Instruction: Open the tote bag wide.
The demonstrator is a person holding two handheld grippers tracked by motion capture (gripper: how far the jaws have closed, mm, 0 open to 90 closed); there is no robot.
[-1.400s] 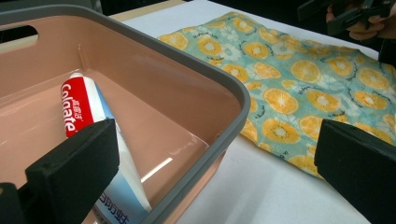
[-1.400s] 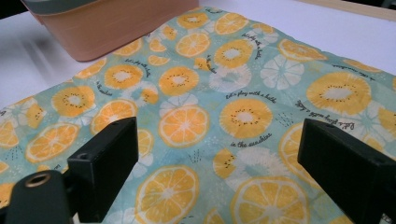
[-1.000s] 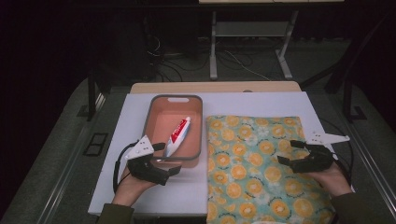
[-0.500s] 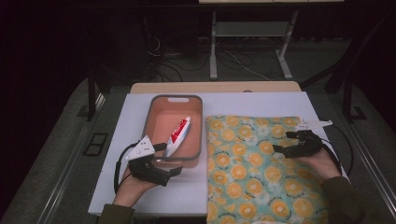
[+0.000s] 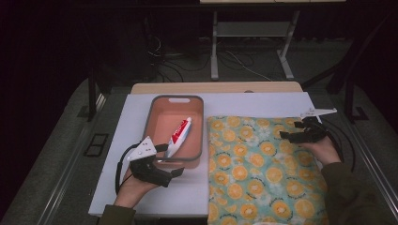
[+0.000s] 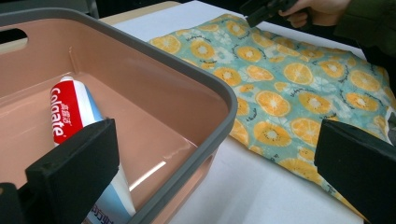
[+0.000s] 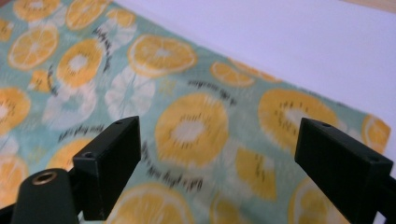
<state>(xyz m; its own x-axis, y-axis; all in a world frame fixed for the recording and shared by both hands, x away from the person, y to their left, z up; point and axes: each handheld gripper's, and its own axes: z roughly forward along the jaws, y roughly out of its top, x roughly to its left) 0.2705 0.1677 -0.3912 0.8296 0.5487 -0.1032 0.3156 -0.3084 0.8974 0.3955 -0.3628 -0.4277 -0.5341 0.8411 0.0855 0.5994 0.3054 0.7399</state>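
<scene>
Nearest the person's edge of the table (image 5: pixel 155 197), left side: left gripper (image 5: pixel 174 172) held in the left hand (image 5: pixel 133 187), low over the white sheet, just short of the near rim of the bin. Jaws spread wide, nothing between them. Its grey three-cornered plate sits on top, cable looping back toward the wrist.

Left gripper view: one jaw stands before the bin's inside, the other before the cloth, with the bin's near corner in the gap between them.

Next out, middle left: pink bin (image 5: pixel 199 136) with a grey rim, long side running away from the person, handle slot at its far end. Toothpaste tube (image 5: pixel 178 135) lies inside on the bin floor, slanted, red-and-white end toward the far right, the other end toward the near left. In the left gripper view the tube (image 6: pixel 70 116) shows red lettering and lies against the near-side wall of the bin (image 6: pixel 205 93).

Right half of the table: orange-slice cloth (image 5: pixel 253 168), teal ground, spread flat from the near edge up past the middle, its left edge just beside the bin.

Farther out, right: right gripper (image 5: pixel 287 136) held in the right hand (image 5: pixel 324 149), over the far right part of the cloth, pointing left. Jaws wide apart, empty. Right gripper view: cloth (image 7: pixel 187 126) print close below the jaws, somewhat blurred, white sheet beyond its edge.

Beyond the table: dark floor, cables, metal legs.
</scene>
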